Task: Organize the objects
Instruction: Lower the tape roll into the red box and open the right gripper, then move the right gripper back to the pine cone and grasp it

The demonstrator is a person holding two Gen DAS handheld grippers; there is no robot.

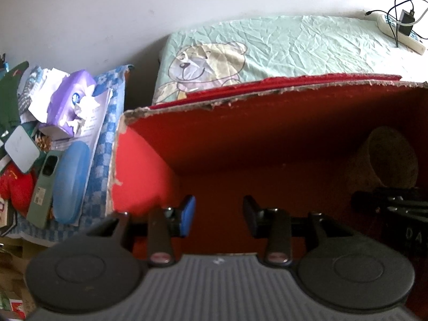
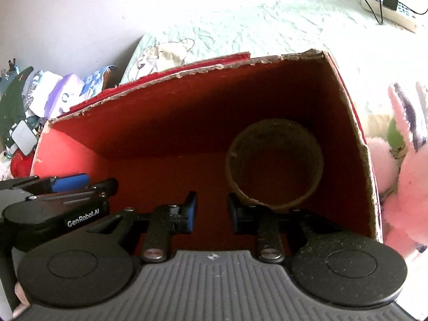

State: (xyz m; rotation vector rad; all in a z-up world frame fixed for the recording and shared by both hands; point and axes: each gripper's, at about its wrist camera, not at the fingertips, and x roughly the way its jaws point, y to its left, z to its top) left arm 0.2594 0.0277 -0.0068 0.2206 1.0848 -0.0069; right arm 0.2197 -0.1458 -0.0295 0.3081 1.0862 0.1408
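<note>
An open red cardboard box with a torn rim stands on the bed. A round brown woven cup sits inside it near the right wall, open side up, and is dim at the right in the left wrist view. Both grippers point down into the box. My left gripper is open over the bare red floor, nothing between its fingers. My right gripper is open too, its jaws narrower and empty, with the right finger just in front of the cup's near rim. Each gripper shows at the edge of the other's view.
The box rests on a mint-green bed sheet with a bear print. A power strip with a charger and cables lies at the far right. A pink plush toy sits outside the box's right wall. A cluttered pile with a purple tissue pack, a blue case and a phone lies to the left.
</note>
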